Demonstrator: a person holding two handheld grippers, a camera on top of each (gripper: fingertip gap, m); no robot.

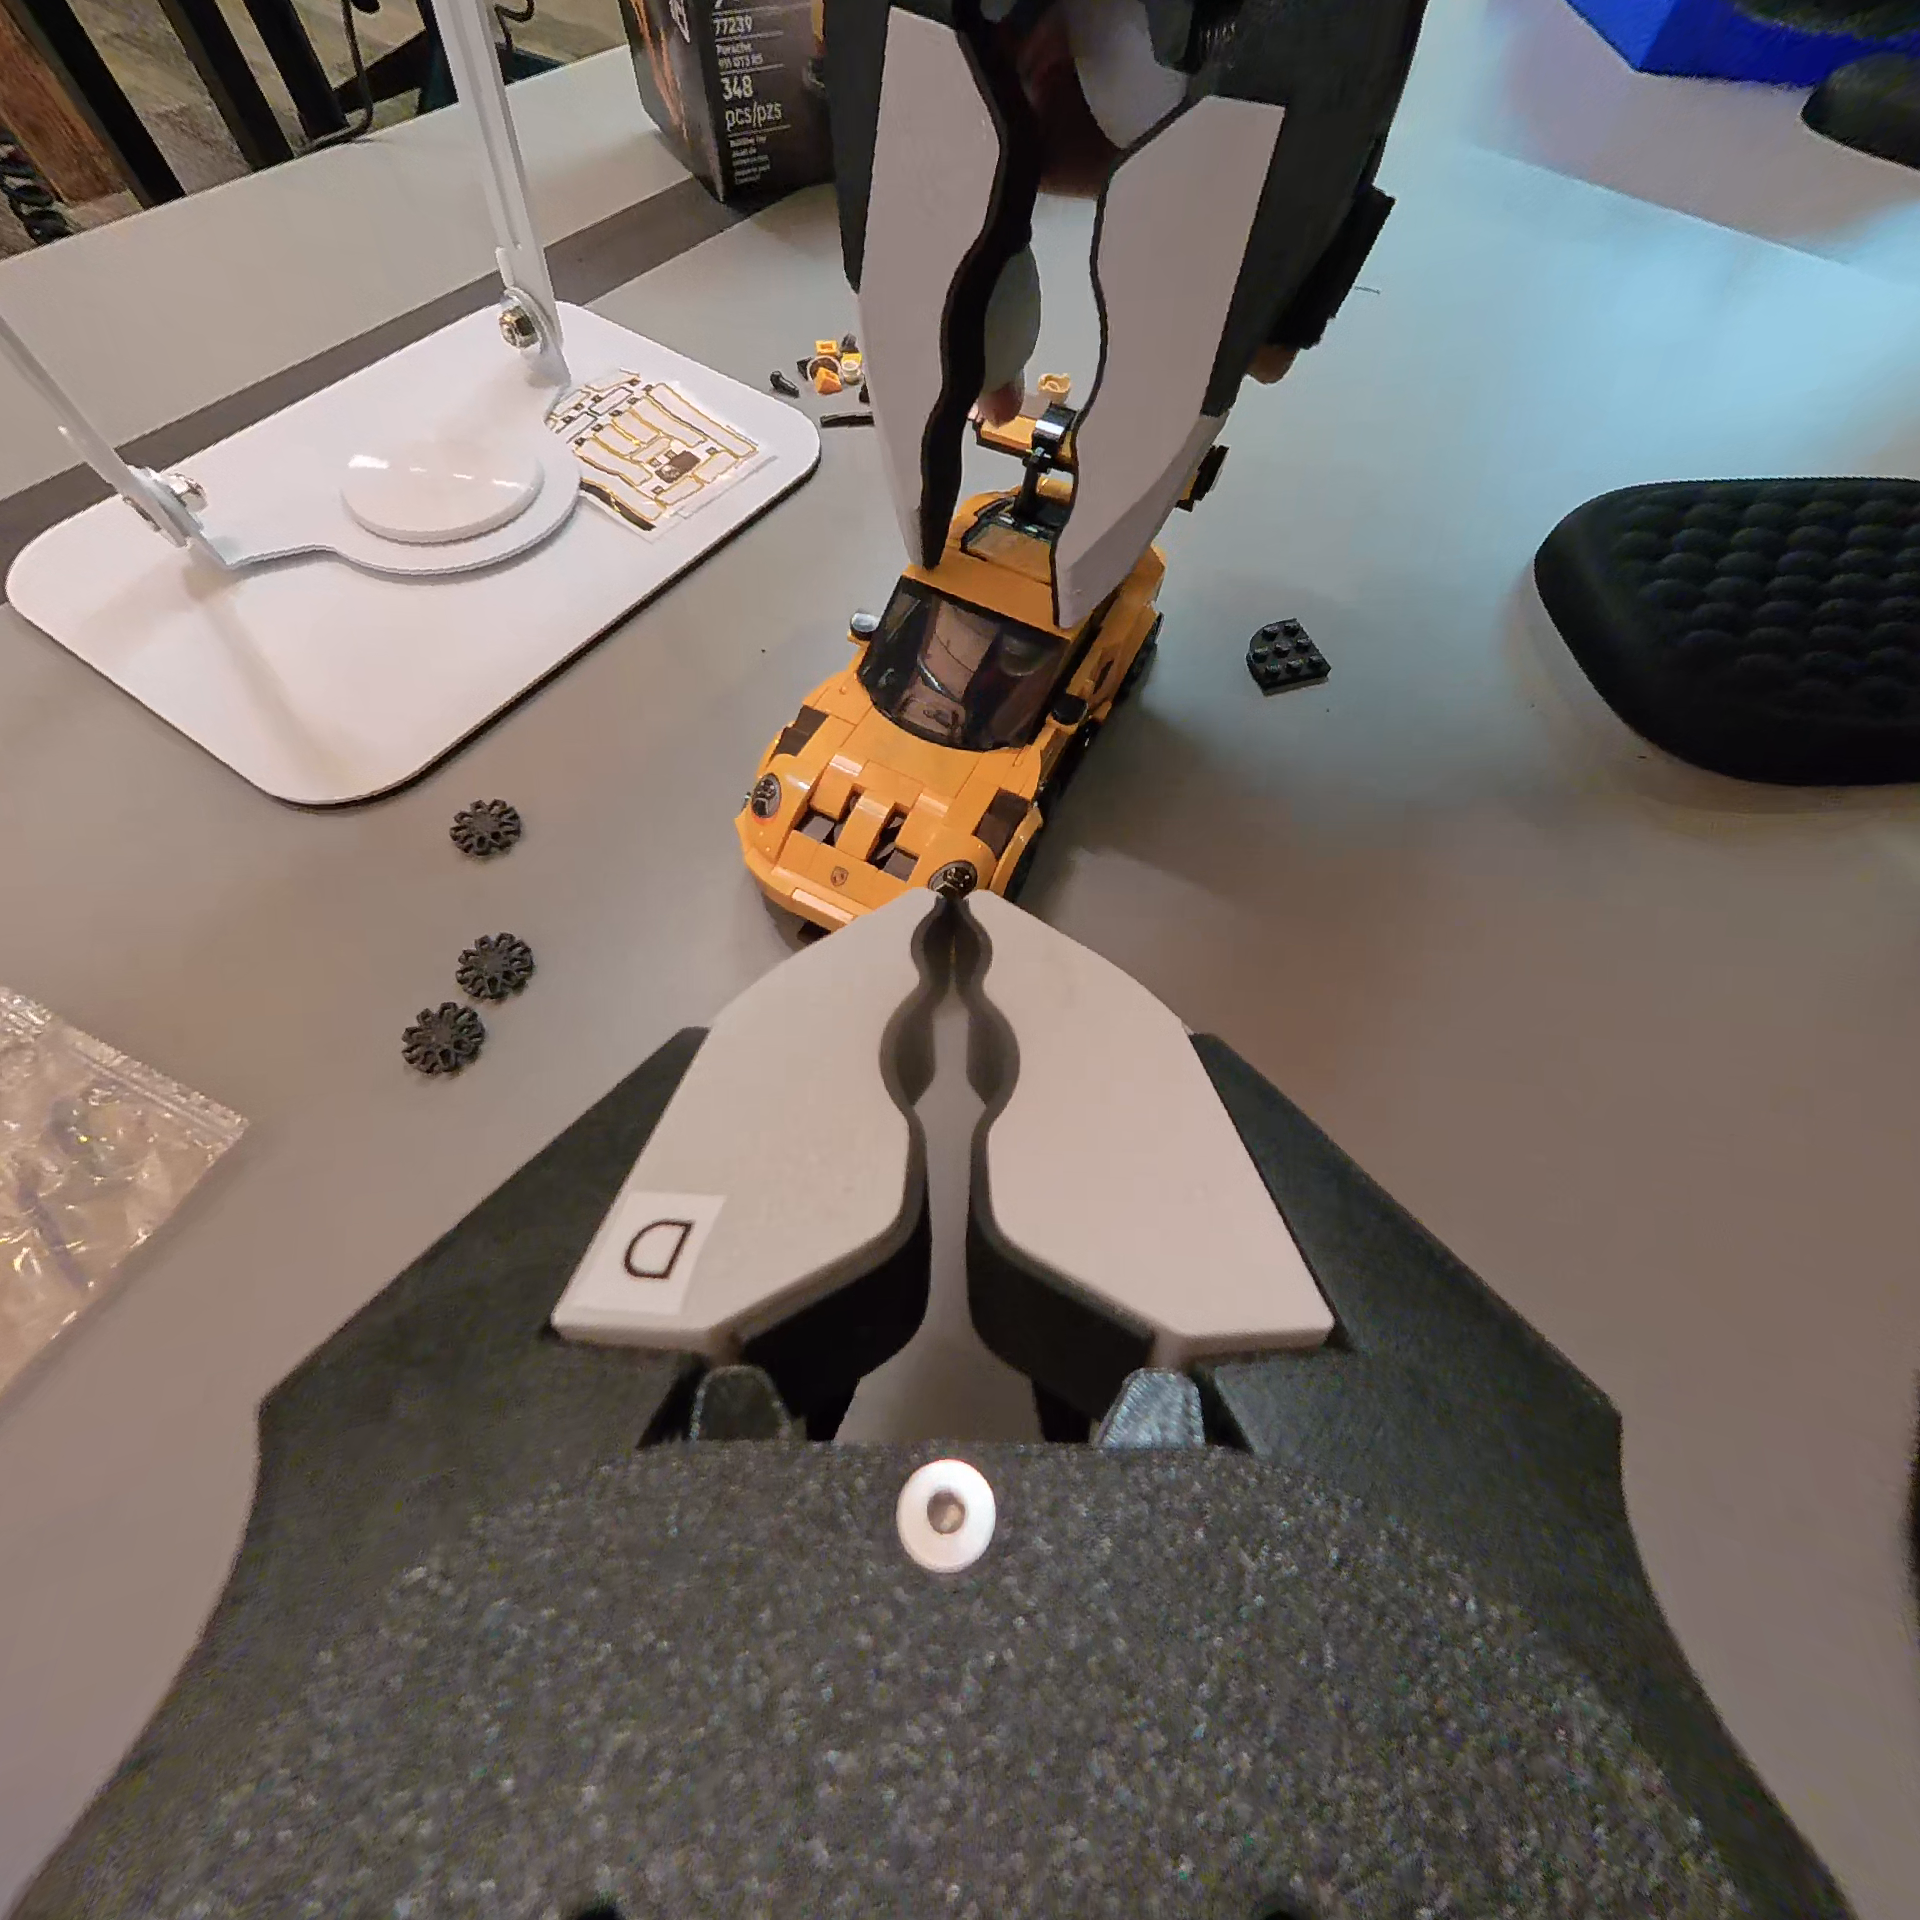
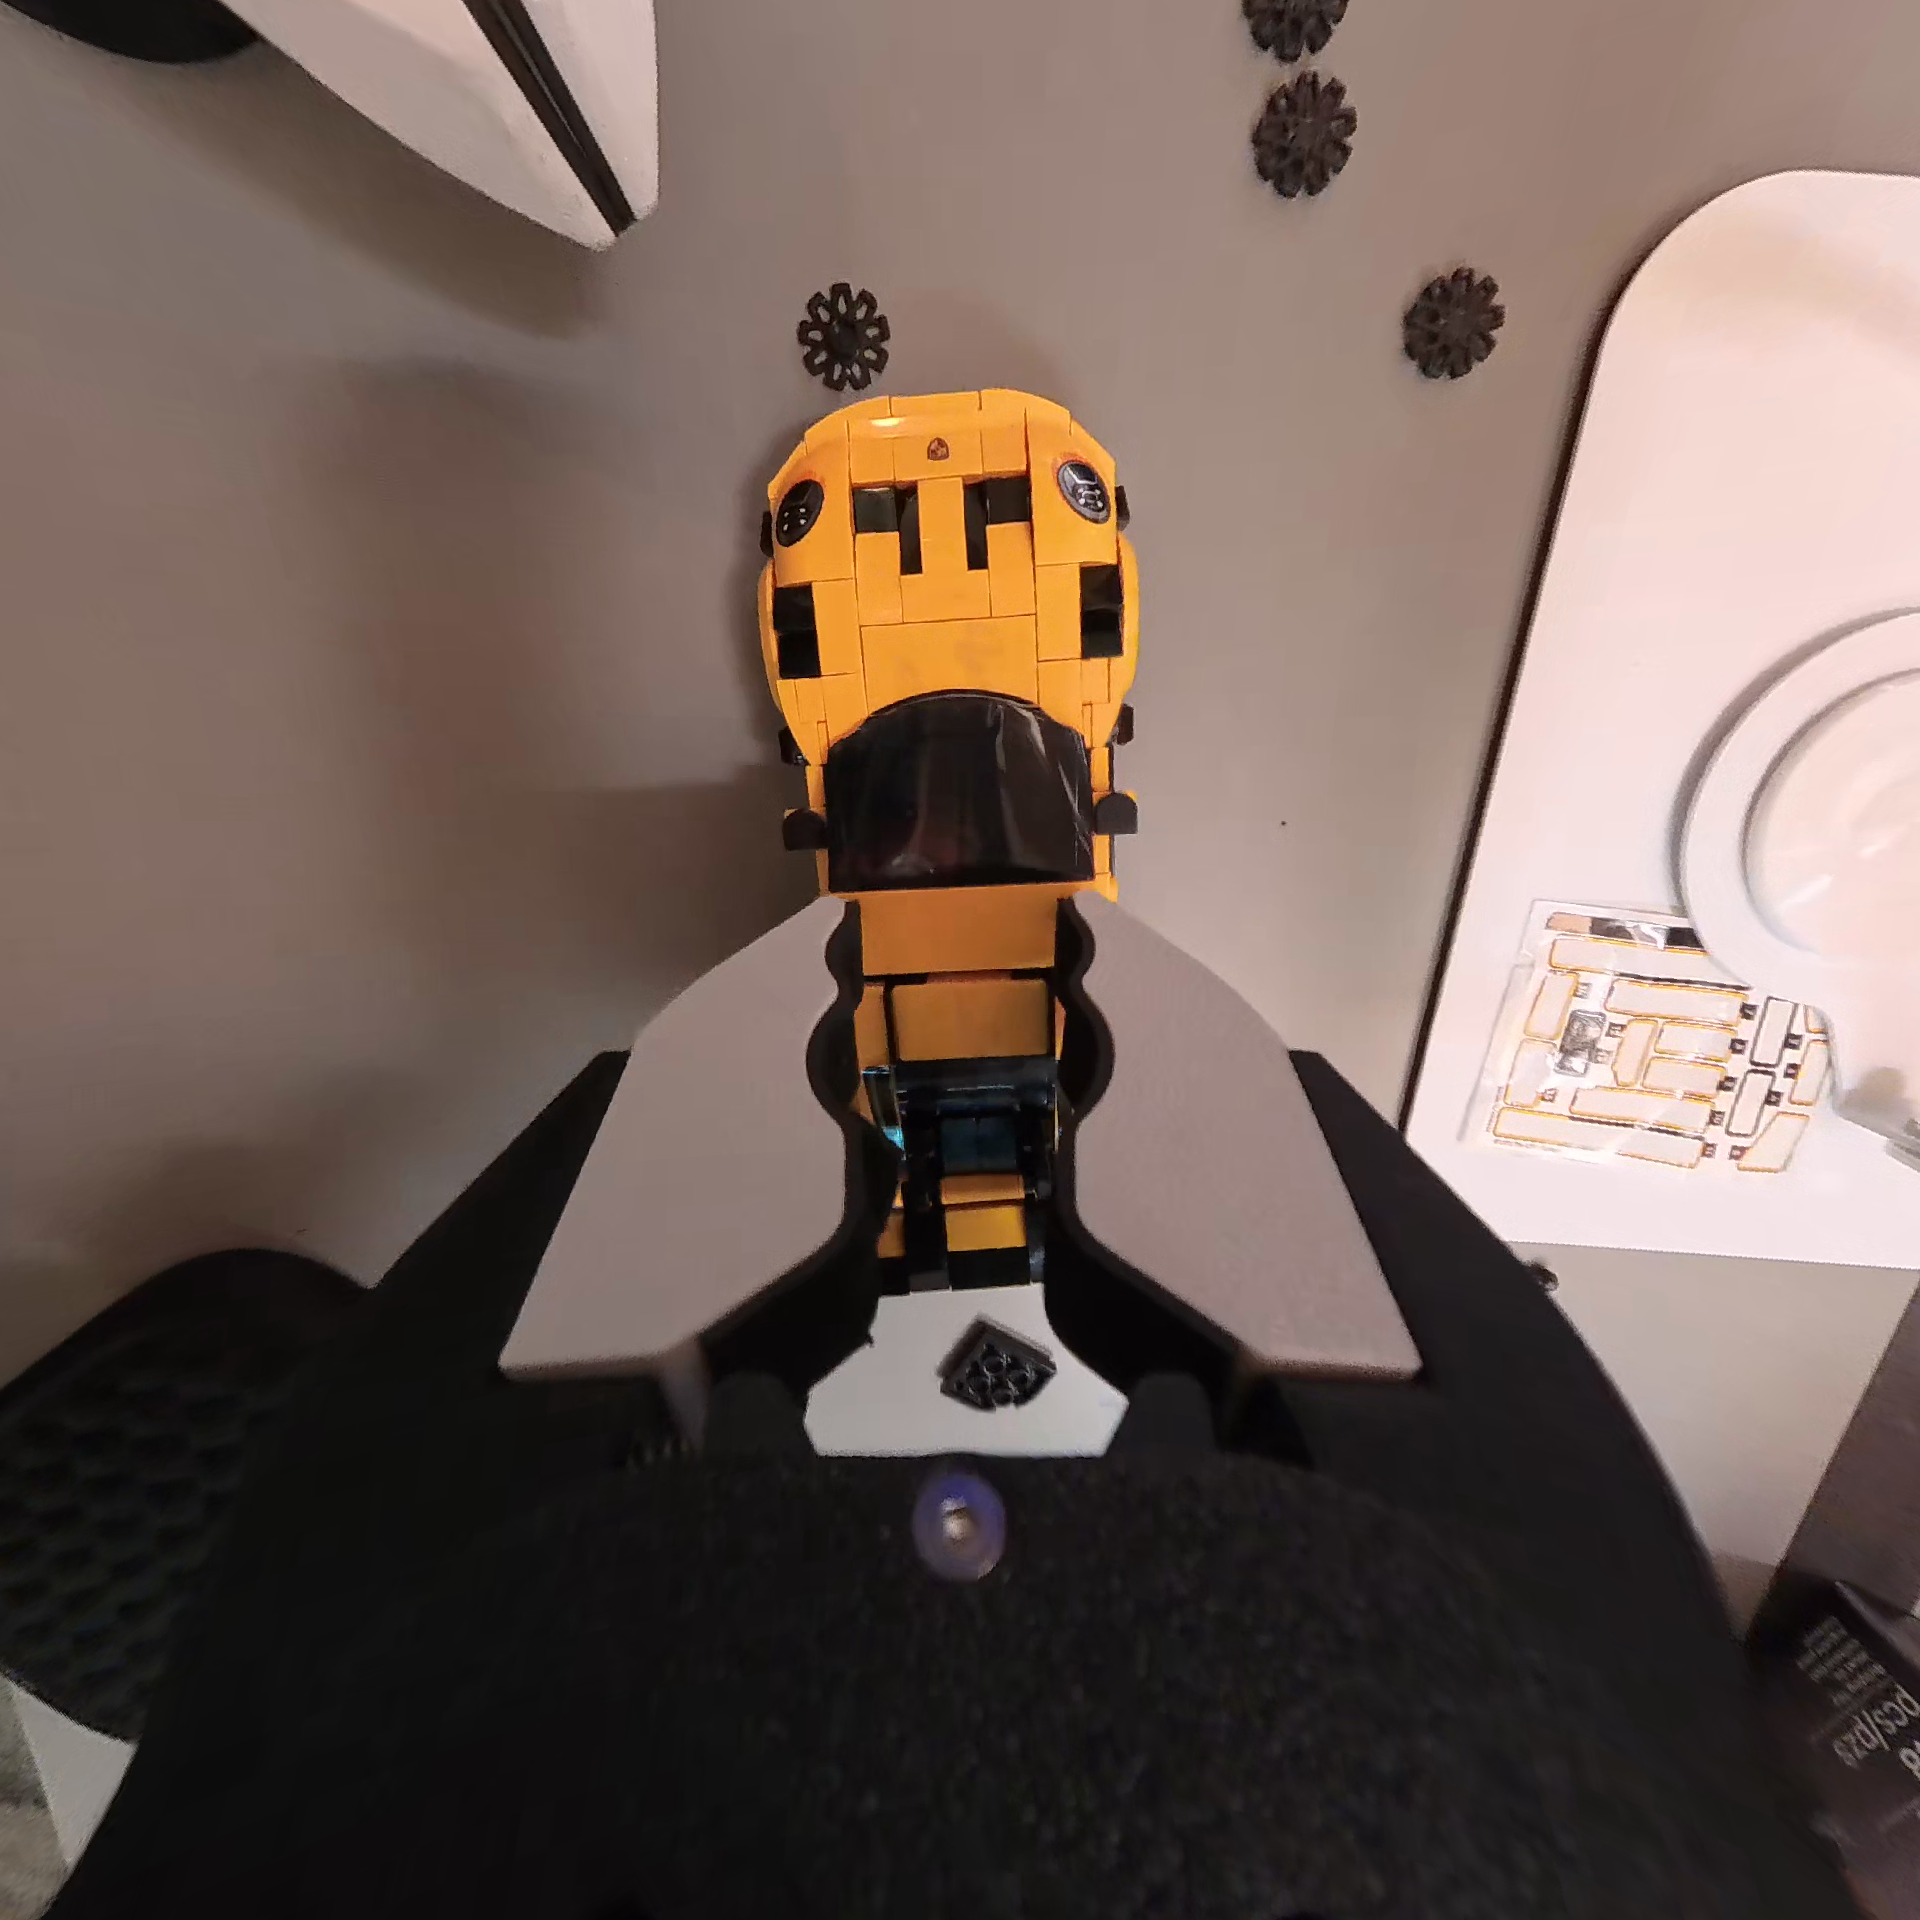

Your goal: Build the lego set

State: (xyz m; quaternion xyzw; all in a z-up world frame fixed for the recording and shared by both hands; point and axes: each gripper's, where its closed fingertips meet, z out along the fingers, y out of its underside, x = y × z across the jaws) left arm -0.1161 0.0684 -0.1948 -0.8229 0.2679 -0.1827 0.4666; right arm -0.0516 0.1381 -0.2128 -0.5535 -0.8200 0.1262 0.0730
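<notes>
One yellow lego car (image 1: 940,727) sits on the grey tabletop (image 1: 1351,1039), nose toward the left gripper, rear spoiler up at the far end. Right gripper (image 1: 1003,561) comes down from above, its two fingers straddling the car's roof and rear, pressed against both sides; in the right wrist view the car body (image 2: 951,623) fills the gap between the fingers, so it is clamped on the car. Left gripper (image 1: 951,914) sits low just in front of the car's nose, fingertips closed together with nothing between them; whether they touch the bumper is unclear.

Three black wheel rims (image 1: 485,827) lie on the tabletop left of the car, well apart from it. Right wrist view shows a fourth rim (image 2: 844,336) just past the car's nose. Black studded plate (image 1: 1288,657) lies right of the car, near but not touching. Small loose pieces (image 1: 826,371), yellow and black, are scattered behind the car.

White stand base (image 1: 416,623) is to the left, sticker sheet (image 1: 655,442) lying on its far corner. Clear plastic bag (image 1: 83,1164) at the left edge. Black textured pad (image 1: 1756,623) to the right. Dark set box (image 1: 738,94) stands at the back.
</notes>
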